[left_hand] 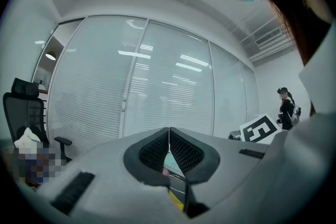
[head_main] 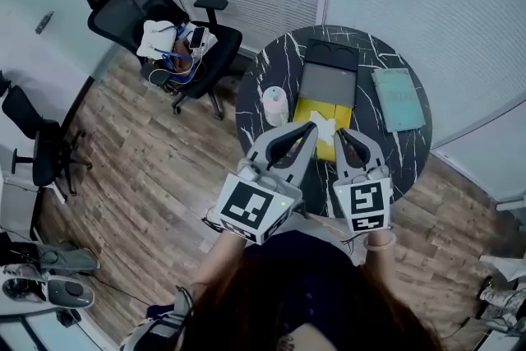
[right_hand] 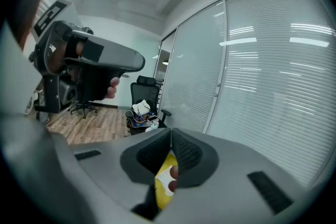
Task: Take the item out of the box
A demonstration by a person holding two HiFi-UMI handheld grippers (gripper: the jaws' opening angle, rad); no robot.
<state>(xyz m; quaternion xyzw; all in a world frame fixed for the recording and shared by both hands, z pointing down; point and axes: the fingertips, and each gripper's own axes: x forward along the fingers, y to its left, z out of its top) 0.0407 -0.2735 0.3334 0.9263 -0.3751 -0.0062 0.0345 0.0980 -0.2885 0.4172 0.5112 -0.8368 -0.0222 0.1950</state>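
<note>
Office room with wood flooring and window blinds, and a round black marble table (head_main: 255, 94) is sitting by the glass. The open yellow box (head_main: 308, 113) is lying around the table's middle, with the white item (head_main: 326, 127) sitting inside it. The left gripper (head_main: 310, 131) and right gripper (head_main: 350, 136) are hovering over the near edge, both pinched fully together and gripping nothing.

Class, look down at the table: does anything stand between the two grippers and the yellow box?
Nothing visible does. The left gripper and right gripper, both shut, hang right over the yellow box's near end; the white roll stands off to its left.
</note>
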